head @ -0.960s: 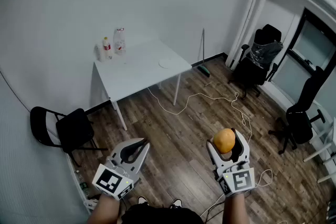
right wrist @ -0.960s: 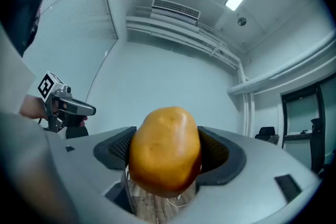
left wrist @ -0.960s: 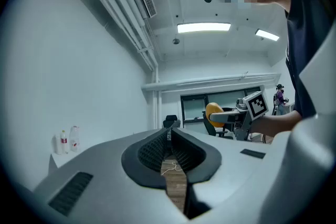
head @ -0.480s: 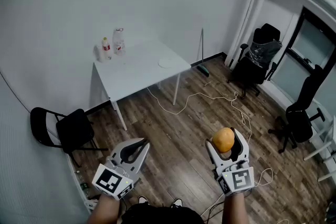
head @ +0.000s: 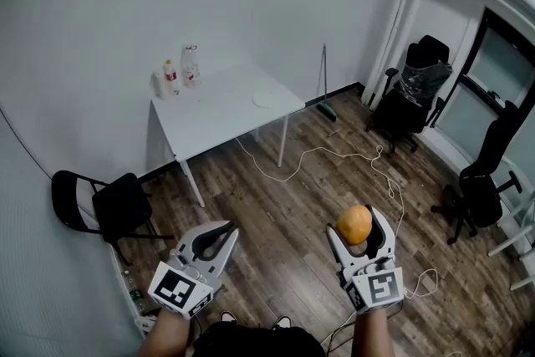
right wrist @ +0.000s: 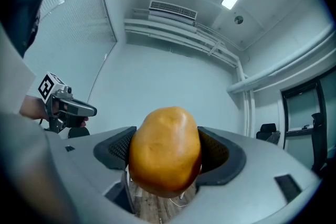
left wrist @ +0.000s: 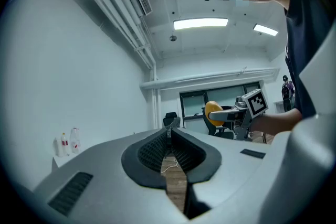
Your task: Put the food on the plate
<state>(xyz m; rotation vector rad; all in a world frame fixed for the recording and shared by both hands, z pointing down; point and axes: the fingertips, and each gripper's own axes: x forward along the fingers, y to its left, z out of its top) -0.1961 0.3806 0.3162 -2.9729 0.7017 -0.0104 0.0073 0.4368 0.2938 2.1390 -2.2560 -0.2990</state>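
Nothing much has shifted: my right gripper (head: 358, 228) keeps the orange food (right wrist: 165, 150) clenched, left gripper (head: 216, 232) jaws closed empty, plate (head: 264, 100) still far off.

White table (head: 219, 109) bears bottles (head: 180, 73) (perhaps three), plate (head: 265, 100).

Your head camera is looking steeply down from above, framing the left gripper (head: 222, 230) and right gripper (head: 358, 223) near the bottom edge and the table (head: 219, 114) well beyond. Each gripper camera is sitting close behind its own jaws, angled upward, and is catching the opposite gripper. The left gripper view is sharing the bottles (left wrist: 68, 141) with the head view.
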